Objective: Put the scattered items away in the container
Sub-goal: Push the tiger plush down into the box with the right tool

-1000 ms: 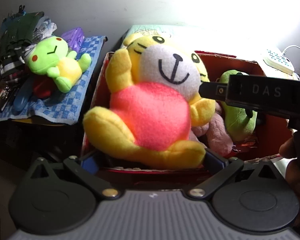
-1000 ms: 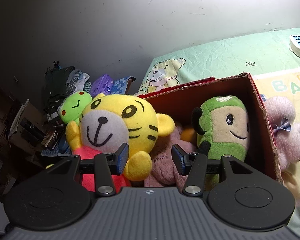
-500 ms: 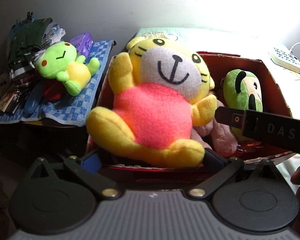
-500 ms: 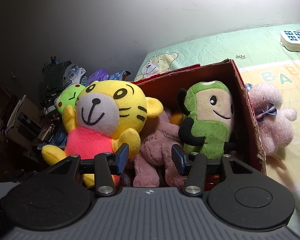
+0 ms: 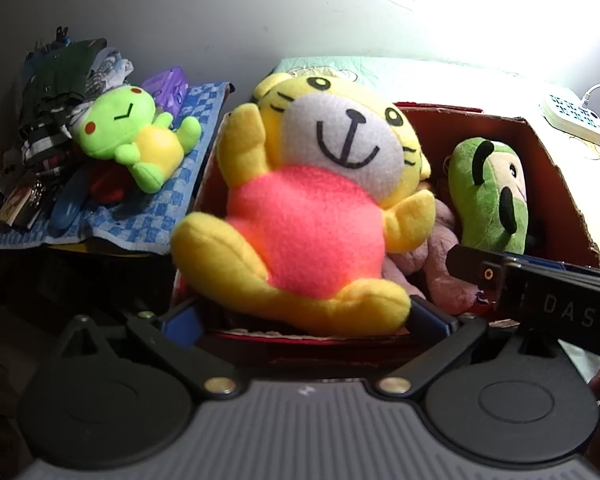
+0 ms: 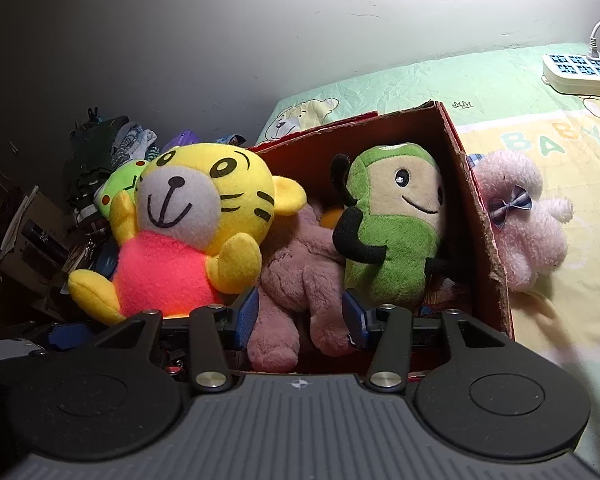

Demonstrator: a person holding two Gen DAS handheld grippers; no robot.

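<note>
- Left wrist view: the left tool (image 5: 300,320) has its blue pads spread wide, one at each side of the base of the yellow tiger plush (image 5: 300,208); the pads lie against the toy's feet and appear to clamp it.
- The tiger plush, in a pink shirt, sits upright at the near left end of the red cardboard box (image 5: 556,184), its feet on the near rim.
- Deeper in the box a green monkey plush (image 5: 488,196) stands against the right wall, with a mauve plush (image 5: 440,268) low between it and the tiger.
- The right tool's black finger (image 5: 472,268) reaches in from the right edge, over the box's near right corner.
- Left of the box a lime green frog plush (image 5: 132,140) lies on a blue checked cloth (image 5: 172,208), outside the container.
- A white power strip (image 5: 572,120) lies on the bed beyond the box.
- Right wrist view: the right tool (image 6: 300,314) is partly open and grips nothing; its pads (image 6: 246,312) hang apart over the mauve plush (image 6: 296,280), and whether they brush its fur I cannot tell.
- The tiger plush (image 6: 188,232) sits left in the box (image 6: 480,216), the monkey plush (image 6: 392,232) at right.
- A pale pink plush (image 6: 528,220) with a bow lies on the bed sheet (image 6: 420,84) just outside the box's right wall.
</note>
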